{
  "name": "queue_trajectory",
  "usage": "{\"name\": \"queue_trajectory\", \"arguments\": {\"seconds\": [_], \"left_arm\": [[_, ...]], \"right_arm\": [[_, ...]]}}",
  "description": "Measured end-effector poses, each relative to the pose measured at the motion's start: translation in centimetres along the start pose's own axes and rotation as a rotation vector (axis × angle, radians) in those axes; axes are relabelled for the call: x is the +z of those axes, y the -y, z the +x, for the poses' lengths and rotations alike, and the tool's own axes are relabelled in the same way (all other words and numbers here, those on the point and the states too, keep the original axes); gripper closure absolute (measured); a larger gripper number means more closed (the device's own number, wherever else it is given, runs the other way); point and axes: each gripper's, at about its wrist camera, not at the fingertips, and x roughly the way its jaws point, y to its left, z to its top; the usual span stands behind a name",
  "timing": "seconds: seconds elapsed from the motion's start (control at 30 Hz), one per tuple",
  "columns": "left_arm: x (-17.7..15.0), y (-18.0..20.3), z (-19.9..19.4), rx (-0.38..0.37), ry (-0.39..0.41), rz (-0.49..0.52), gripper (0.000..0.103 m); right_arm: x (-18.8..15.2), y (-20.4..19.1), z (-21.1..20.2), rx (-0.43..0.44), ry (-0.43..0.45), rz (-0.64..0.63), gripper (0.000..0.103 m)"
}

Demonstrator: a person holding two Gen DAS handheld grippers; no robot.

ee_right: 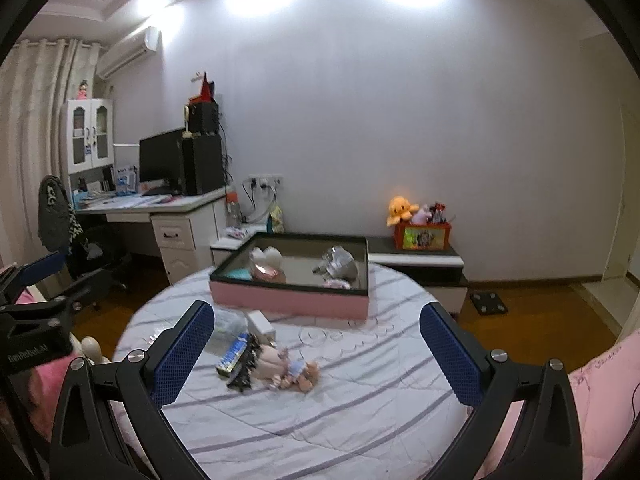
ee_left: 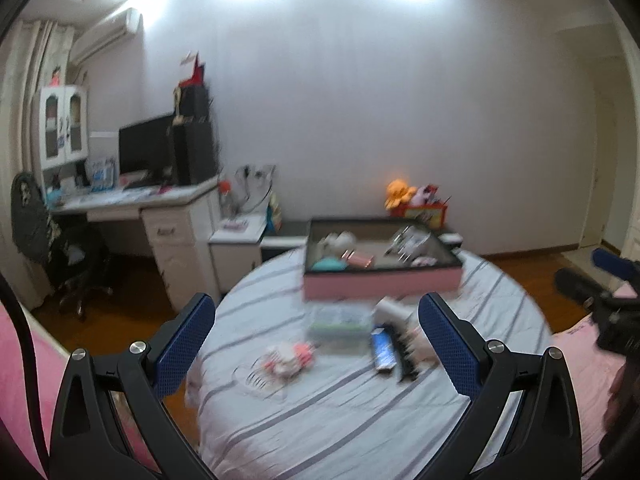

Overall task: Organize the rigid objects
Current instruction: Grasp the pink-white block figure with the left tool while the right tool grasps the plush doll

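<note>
While several items already lie inside the pink-sided box (ee_right: 288, 304), the doll (ee_right: 280, 366) and blue carton (ee_right: 232, 356) remain on the striped bedcover (ee_right: 320, 432), with left gripper (ee_left: 316, 344) and right gripper (ee_right: 318, 350) both spread wide, empty.

Left gripper (ee_left: 316, 344) held above striped bedcover (ee_left: 340, 412), blue pads spread wide, nothing between them. Pink-sided box (ee_left: 380, 284) at far end holds blurred items. Nearer: clear case (ee_left: 340, 318), blue packet (ee_left: 383, 348), black comb (ee_left: 406, 360), pink trinket (ee_left: 286, 360). Right gripper (ee_left: 600, 292) at right edge.
</note>
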Motion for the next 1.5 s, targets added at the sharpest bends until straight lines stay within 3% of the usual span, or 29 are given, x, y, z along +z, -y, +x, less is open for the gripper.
{"name": "queue_trajectory", "arguments": {"seconds": [0.2, 0.53, 0.83, 0.9, 0.93, 1.03, 1.07, 1.33, 1.4, 1.47, 1.5], "left_arm": [[-2.9, -2.5, 3.8, 0.003, -0.138, -0.064, 0.0], [-6.1, -1.9, 10.3, -0.016, -0.299, -0.047, 0.0], [-8.0, -2.4, 17.9, 0.036, -0.493, -0.039, 0.0], [-7.8, -2.5, 18.3, 0.029, -0.491, -0.035, 0.001], [-7.5, -2.4, 18.3, 0.022, -0.482, -0.03, 0.006], [-7.3, -1.8, 18.8, 0.011, -0.463, 0.03, 0.039], [-7.2, -1.7, 18.8, 0.006, -0.458, 0.035, 0.042], [-6.7, -0.7, 17.2, -0.03, -0.415, 0.036, 0.042], [-6.5, -0.1, 16.7, -0.046, -0.407, 0.037, 0.042], [-6.3, 0.4, 16.3, -0.057, -0.398, 0.044, 0.042], [-6.2, 0.7, 16.1, -0.061, -0.393, 0.048, 0.042]], "right_arm": [[-2.2, 1.2, 3.5, -0.013, -0.098, 0.027, 0.0], [-5.4, 1.8, 8.9, -0.028, -0.239, 0.016, 0.0], [-7.2, 1.8, 13.8, -0.046, -0.371, -0.007, 0.0], [-7.3, 1.5, 14.6, -0.03, -0.392, -0.017, 0.0], [-7.3, 1.3, 15.1, -0.015, -0.405, -0.025, 0.0], [-7.3, 0.1, 16.1, 0.028, -0.433, -0.053, 0.0], [-7.3, -0.1, 16.4, 0.034, -0.44, -0.058, 0.0], [-7.9, -1.5, 19.8, 0.108, -0.558, -0.088, 0.0], [-7.6, -1.4, 19.6, 0.145, -0.543, -0.072, 0.009], [-7.5, -1.4, 19.7, 0.157, -0.543, -0.074, 0.029], [-7.5, -1.5, 19.7, 0.151, -0.541, -0.082, 0.031]]}}
